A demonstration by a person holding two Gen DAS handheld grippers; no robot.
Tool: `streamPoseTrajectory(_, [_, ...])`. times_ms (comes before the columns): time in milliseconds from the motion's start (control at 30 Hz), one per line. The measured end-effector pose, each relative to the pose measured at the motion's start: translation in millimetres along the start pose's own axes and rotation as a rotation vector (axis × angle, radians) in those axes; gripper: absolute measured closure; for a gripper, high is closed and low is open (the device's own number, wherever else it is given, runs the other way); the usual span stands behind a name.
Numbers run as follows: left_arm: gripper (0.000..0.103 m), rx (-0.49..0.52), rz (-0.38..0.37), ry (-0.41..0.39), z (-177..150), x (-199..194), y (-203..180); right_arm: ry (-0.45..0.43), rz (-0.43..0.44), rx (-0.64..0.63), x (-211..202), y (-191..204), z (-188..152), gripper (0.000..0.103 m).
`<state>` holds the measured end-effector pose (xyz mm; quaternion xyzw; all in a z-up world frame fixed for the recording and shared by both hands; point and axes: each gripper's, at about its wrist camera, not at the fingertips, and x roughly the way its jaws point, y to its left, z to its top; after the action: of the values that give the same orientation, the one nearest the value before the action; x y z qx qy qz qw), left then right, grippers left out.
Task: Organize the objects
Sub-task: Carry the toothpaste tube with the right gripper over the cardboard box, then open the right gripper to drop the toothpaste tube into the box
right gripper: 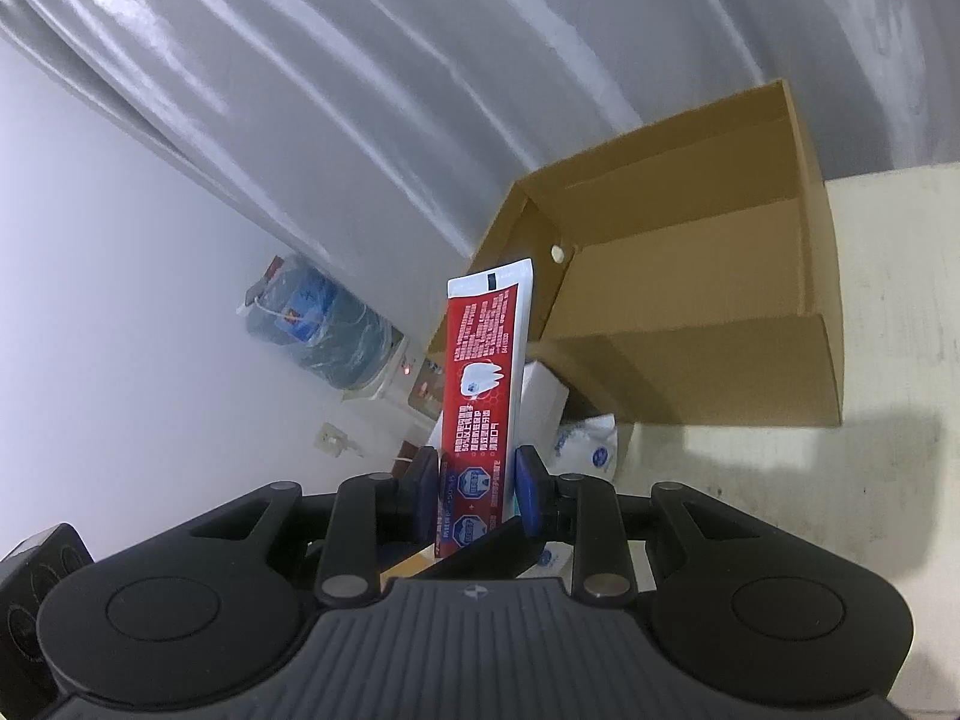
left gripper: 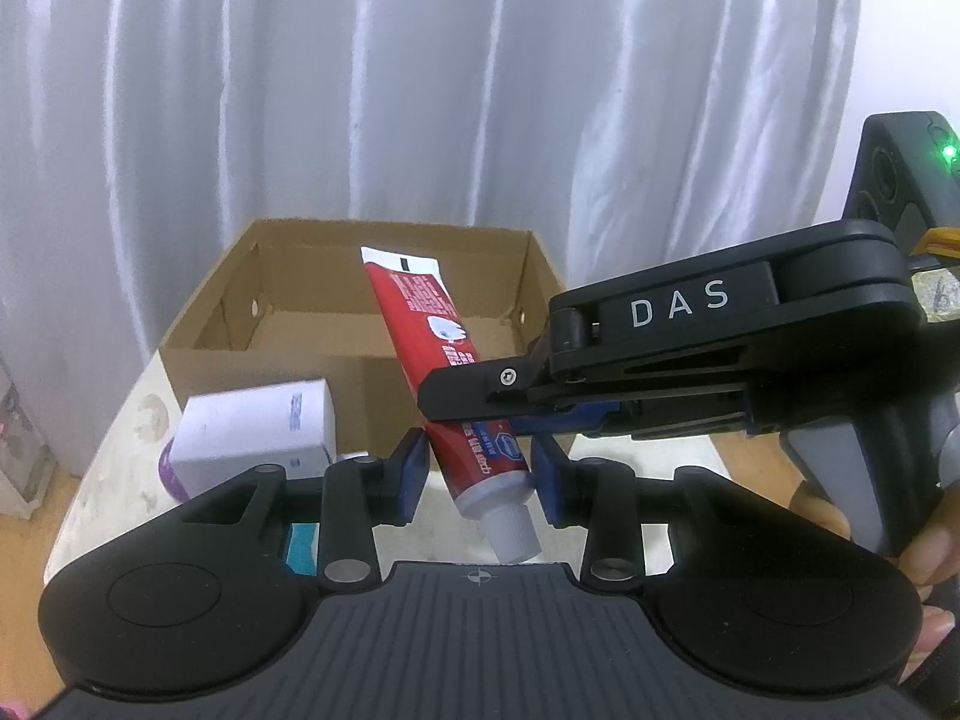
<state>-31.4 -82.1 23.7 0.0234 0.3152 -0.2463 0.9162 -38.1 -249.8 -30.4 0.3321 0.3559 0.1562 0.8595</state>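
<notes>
I had the red toothpaste tube (left gripper: 447, 360) caught in both my tongs at once. My left gripper (left gripper: 480, 474) was closed about as far as it went, its blue pads (left gripper: 414, 468) on either side of the tube's lower end just above the white cap (left gripper: 510, 531), though from that view I could not tell for sure that both pads pressed on it. My right gripper (right gripper: 477, 492) came in from the right and clamped the tube a little higher up; in its own camera the 2 blue pads (right gripper: 528, 489) sat tight against the tube's edges. A hand (left gripper: 924, 558) showed at the right edge of the left view, wrapped round the right gripper's handle.

The tube stood tilted in the air, cap down toward me and its flat white crimped end up, in front of the open cardboard box (left gripper: 264, 360) and above the pale table (right gripper: 888, 480). The box was bare inside as far as I could see. Just beside its near wall, on the left, sat a small white carton (left gripper: 252, 438) with something purple (left gripper: 171, 468) under it. A grey curtain (left gripper: 420, 90) hung behind everything
</notes>
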Motion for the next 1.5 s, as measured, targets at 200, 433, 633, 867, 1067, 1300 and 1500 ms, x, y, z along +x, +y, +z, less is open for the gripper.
streamPoseTrajectory(200, [0.066, 0.020, -0.017, 0.012, 20, 10, 8, -0.010, -0.013, 0.026, 6, 1, 19, 0.073])
streamPoseTrajectory(433, [0.066, 0.062, -0.050, 0.045, 62, 33, 29, -0.039, -0.002, 0.073, 24, 0, 56, 0.073])
streamPoseTrajectory(633, [0.066, 0.077, -0.067, 0.119, 98, 75, 63, -0.011, -0.011, 0.133, 70, -8, 96, 0.073])
streamPoseTrajectory(867, [0.066, 0.090, -0.047, 0.273, 126, 141, 109, 0.090, -0.055, 0.201, 138, -20, 133, 0.073])
streamPoseTrajectory(1067, [0.067, 0.083, -0.018, 0.379, 132, 192, 134, 0.136, -0.087, 0.207, 186, -30, 149, 0.073])
streamPoseTrajectory(1300, [0.064, 0.076, 0.008, 0.384, 127, 197, 142, 0.139, -0.079, 0.222, 195, -28, 147, 0.074])
streamPoseTrajectory(1500, [0.052, 0.047, 0.033, 0.310, 124, 155, 142, 0.114, -0.058, 0.236, 164, -26, 142, 0.073])
